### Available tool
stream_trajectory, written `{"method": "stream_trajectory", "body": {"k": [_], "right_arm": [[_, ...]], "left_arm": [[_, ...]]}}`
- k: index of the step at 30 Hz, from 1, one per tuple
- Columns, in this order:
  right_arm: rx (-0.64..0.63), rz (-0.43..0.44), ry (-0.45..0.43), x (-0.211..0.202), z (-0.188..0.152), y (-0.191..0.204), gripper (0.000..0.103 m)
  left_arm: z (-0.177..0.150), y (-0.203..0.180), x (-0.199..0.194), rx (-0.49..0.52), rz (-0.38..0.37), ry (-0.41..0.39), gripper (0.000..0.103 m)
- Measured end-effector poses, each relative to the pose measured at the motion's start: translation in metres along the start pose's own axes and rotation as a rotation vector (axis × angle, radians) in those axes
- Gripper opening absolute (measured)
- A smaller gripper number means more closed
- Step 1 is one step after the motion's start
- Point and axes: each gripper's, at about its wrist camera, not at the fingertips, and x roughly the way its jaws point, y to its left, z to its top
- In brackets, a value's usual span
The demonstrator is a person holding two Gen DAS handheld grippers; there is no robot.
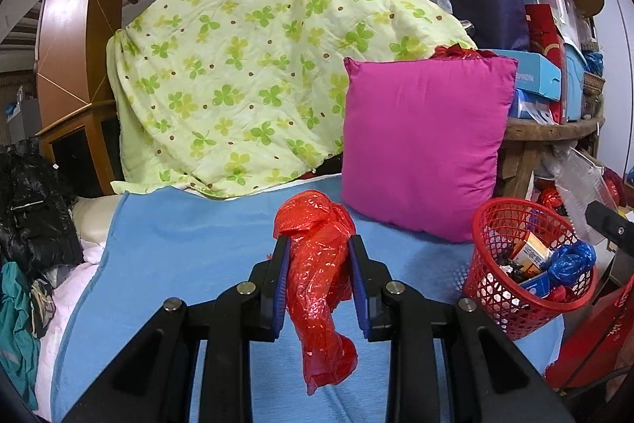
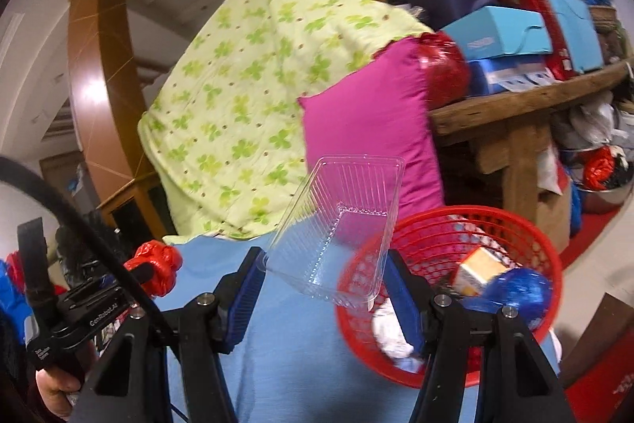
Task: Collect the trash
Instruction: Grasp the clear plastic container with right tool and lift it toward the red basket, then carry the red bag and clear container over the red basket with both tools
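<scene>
Two grippers are loaded. The left gripper [image 1: 318, 244] clamps a crumpled red plastic bag [image 1: 319, 276], which hangs between the blue pads above the blue sheet [image 1: 190, 236]. The right gripper [image 2: 323, 264] grips a clear plastic tray [image 2: 340, 224] by its sides, tilted, just left of the red mesh basket [image 2: 511, 236] (already containing a carton, a blue bag and white scraps). A magenta cushion [image 1: 424, 141] stands behind the basket.

Basket [image 1: 527, 288] on sheet [image 1: 190, 244], pillow [image 1: 424, 141] behind it, quilt [image 1: 245, 74] left of pillow.
</scene>
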Motion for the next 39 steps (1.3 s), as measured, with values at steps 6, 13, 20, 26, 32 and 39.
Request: {"method": "stream_trajectory", "body": {"k": [6, 13, 20, 26, 32, 39], "right_arm": [[0.025, -0.020, -0.001, 0.000, 0.002, -0.015, 0.064], [0.018, -0.058, 0.004, 0.003, -0.001, -0.030, 0.064], [0.048, -0.065, 0.010, 0.003, 0.001, -0.051, 0.064], [0.094, -0.041, -0.003, -0.001, 0.004, -0.062, 0.064], [0.140, -0.013, -0.026, -0.009, 0.007, -0.074, 0.064], [0.156, 0.005, -0.048, -0.018, 0.009, -0.081, 0.064]], "left_arm": [[-0.002, -0.012, 0.009, 0.008, -0.029, 0.022, 0.030], [-0.003, -0.030, 0.014, 0.014, -0.069, 0.043, 0.030], [0.001, -0.055, 0.015, 0.052, -0.084, 0.053, 0.030], [0.014, -0.081, 0.019, 0.088, -0.091, 0.057, 0.030], [0.023, -0.103, 0.027, 0.120, -0.106, 0.076, 0.030], [0.030, -0.119, 0.031, 0.126, -0.113, 0.102, 0.030]]}}
